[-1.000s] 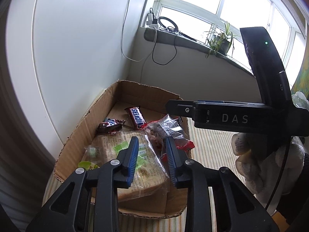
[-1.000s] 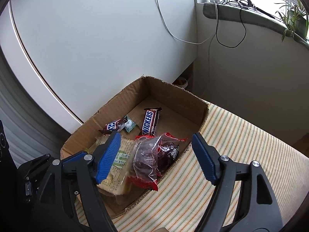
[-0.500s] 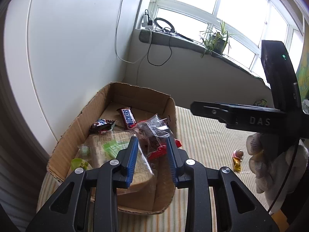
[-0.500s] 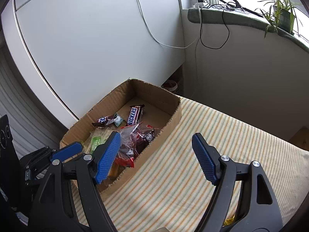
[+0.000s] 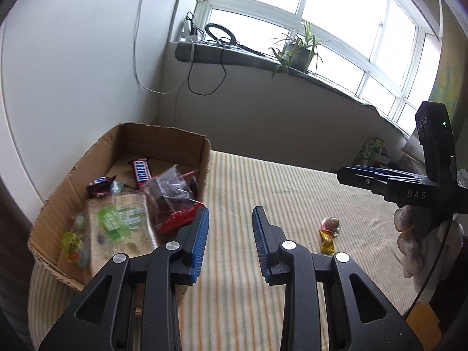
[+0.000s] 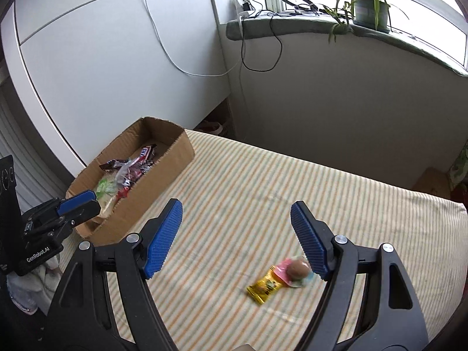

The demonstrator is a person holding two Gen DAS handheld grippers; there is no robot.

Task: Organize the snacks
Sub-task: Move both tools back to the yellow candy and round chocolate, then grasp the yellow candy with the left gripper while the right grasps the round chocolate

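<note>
My next pick, I judge, is the two loose snacks on the striped cloth [image 6: 307, 181]: a yellow packet [image 6: 264, 288] and a round sweet [image 6: 297, 269] touching its far end. They lie just inside the right tongs' [image 6: 237, 237] right finger, so I should slide those tongs a little to the right until one snack sits midway between the pads, come down steeply, and close on a single piece. The packet is flat; I'd pinch it across its narrow width. The sweet looks likely to roll, so a slow squeeze suits it.

The right tongs are spread wide and empty, touching nothing, above the cloth. The left tongs [image 5: 231, 242] are partly apart, also holding nothing, with the box [image 5: 204, 158] just to their left. The box already carries a Snickers [image 5: 142, 169], a clear bag [image 5: 172, 196] and other wrapped pieces; from the right tongs it lies well off to the left.
</note>
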